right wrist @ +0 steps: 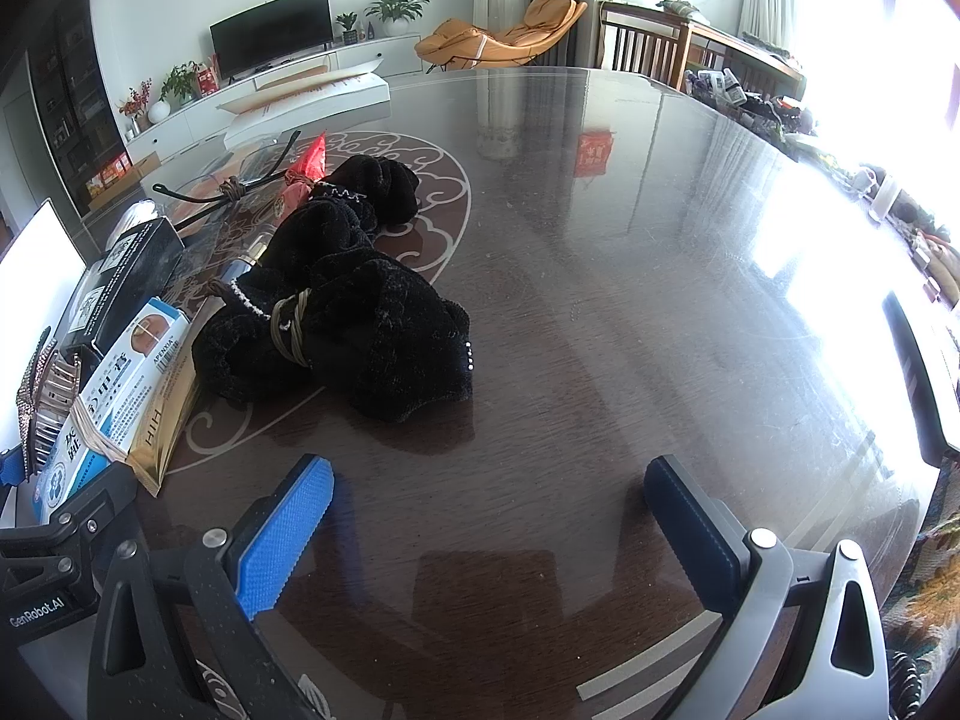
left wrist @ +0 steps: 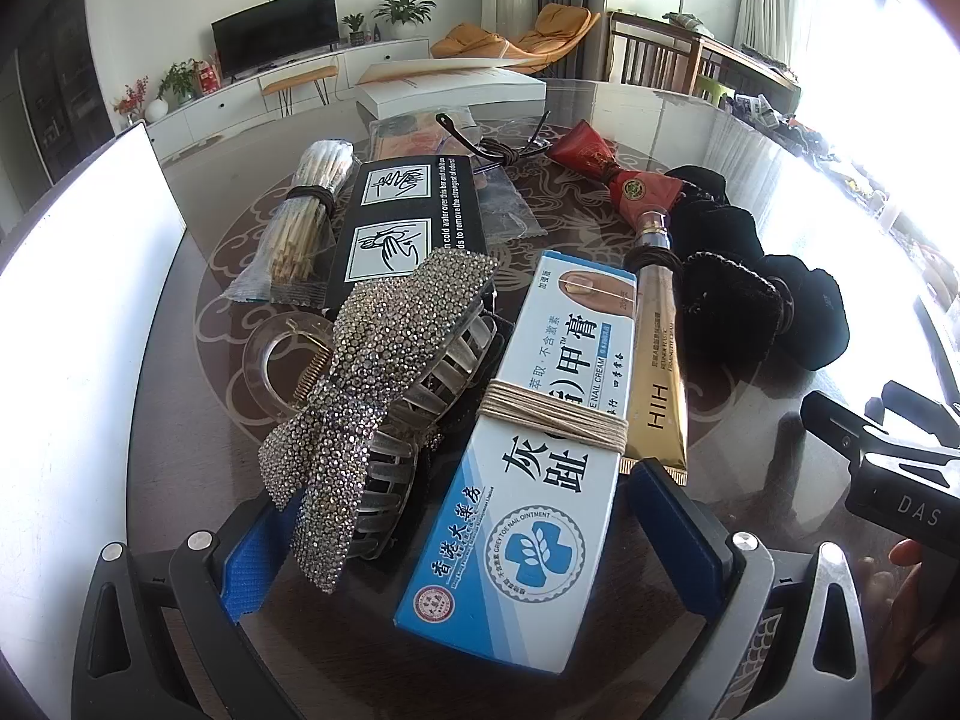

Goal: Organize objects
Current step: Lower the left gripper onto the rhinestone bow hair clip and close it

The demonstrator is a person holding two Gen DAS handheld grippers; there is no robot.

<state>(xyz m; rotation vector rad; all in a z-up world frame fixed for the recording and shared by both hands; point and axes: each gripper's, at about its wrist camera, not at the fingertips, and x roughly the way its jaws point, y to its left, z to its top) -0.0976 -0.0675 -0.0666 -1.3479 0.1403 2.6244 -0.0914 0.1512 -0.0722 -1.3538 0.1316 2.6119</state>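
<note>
Nail cream box (left wrist: 528, 456), string-bound to a rhinestone hair clip (left wrist: 372, 384), sits between the spread fingers of the left gripper (left wrist: 480, 534); actual grip cannot be told. Right gripper (right wrist: 486, 522) hangs released over the table (right wrist: 600, 300), near black cloth (right wrist: 348, 312).

Standing against the far wall on a long white cabinet (right wrist: 288, 81): a dark television (right wrist: 271, 31). Sitting right of the television: a leafy potted plant (right wrist: 396, 9). Flanking the television's left: red flowers in a white vase (right wrist: 144, 101). Reclining further right of the television: an orange lounge chair (right wrist: 510, 36). Standing beyond that: a slatted wooden chair (right wrist: 642, 45).
</note>
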